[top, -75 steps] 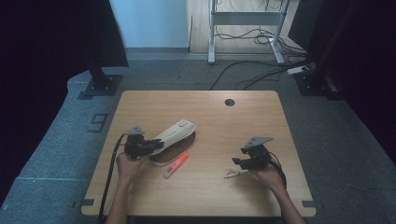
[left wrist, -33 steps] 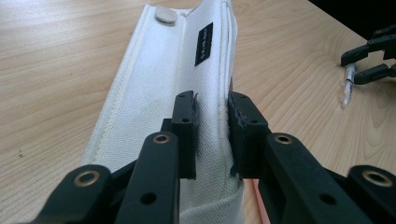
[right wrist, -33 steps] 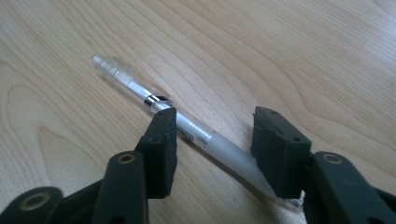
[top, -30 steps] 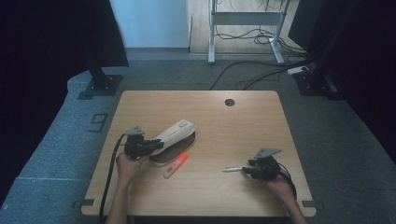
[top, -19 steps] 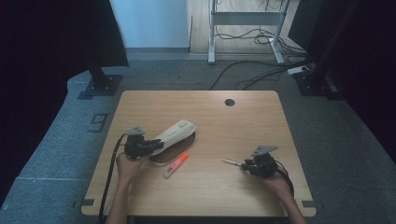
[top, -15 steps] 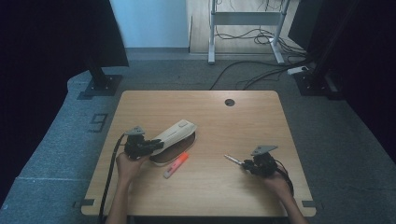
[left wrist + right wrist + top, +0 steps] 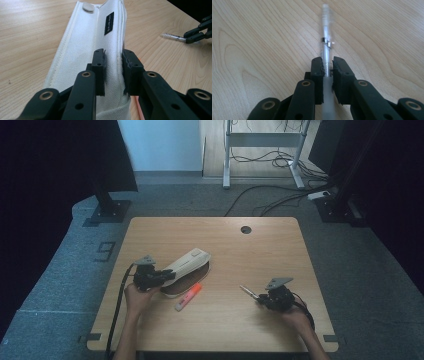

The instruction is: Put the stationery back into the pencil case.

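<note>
White fabric pencil case (image 7: 186, 265) lies at the worktop's (image 7: 260, 250) left, its edge clamped in the left tongs (image 7: 113, 67). Well to its right, the right tongs (image 7: 327, 68) have just closed on a clear pen (image 7: 326, 47), which points toward the case.

A white woven-fabric pencil case (image 7: 100, 45) with a small black label and a pale snap lies on the light wood-grain table (image 7: 280, 245); just beside the case, an orange-and-white highlighter (image 7: 188, 296). Black grippers (image 7: 327, 67) clasp a clear, silver-banded pen (image 7: 326, 37).
</note>
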`<move>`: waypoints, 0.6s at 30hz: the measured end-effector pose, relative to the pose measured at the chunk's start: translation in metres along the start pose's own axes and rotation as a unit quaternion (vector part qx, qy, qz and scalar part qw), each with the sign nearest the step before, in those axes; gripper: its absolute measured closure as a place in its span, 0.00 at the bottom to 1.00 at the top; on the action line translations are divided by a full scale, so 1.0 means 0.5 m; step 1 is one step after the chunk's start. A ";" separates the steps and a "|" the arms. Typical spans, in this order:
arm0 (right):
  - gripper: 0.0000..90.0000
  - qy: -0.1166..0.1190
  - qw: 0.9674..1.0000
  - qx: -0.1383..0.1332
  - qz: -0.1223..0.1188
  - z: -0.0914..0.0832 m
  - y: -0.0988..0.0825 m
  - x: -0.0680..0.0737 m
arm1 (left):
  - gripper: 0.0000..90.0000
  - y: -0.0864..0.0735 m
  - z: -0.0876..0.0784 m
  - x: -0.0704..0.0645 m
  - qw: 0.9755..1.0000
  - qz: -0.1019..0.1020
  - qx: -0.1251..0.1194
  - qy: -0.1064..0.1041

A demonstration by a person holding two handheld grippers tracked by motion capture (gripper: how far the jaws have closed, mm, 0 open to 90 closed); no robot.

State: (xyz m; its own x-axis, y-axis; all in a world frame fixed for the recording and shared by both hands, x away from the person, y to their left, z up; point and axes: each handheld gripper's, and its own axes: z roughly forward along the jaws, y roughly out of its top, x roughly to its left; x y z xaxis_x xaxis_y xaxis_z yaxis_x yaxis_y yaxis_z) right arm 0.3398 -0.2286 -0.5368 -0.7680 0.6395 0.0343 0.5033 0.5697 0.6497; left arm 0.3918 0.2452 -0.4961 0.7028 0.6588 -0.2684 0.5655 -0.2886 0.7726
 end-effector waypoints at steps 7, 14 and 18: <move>0.87 0.006 1.000 -0.008 0.025 -0.001 -0.004 -0.004 | 0.82 0.000 -0.002 0.001 1.000 -0.002 -0.003 0.002; 0.87 0.012 0.999 -0.032 0.041 -0.009 0.008 -0.004 | 0.84 0.001 -0.005 0.001 1.000 -0.006 -0.012 0.003; 0.87 0.011 0.999 -0.037 0.036 -0.018 0.021 0.001 | 0.84 0.001 -0.007 0.001 1.000 -0.007 -0.015 0.006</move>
State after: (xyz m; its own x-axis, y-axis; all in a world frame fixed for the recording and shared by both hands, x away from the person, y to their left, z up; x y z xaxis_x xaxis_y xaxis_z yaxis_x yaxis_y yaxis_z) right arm 0.3411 -0.2271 -0.5232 -0.7402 0.6650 0.0997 0.5277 0.4825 0.6991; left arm 0.3910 0.2476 -0.4938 0.6903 0.6702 -0.2727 0.5617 -0.2589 0.7858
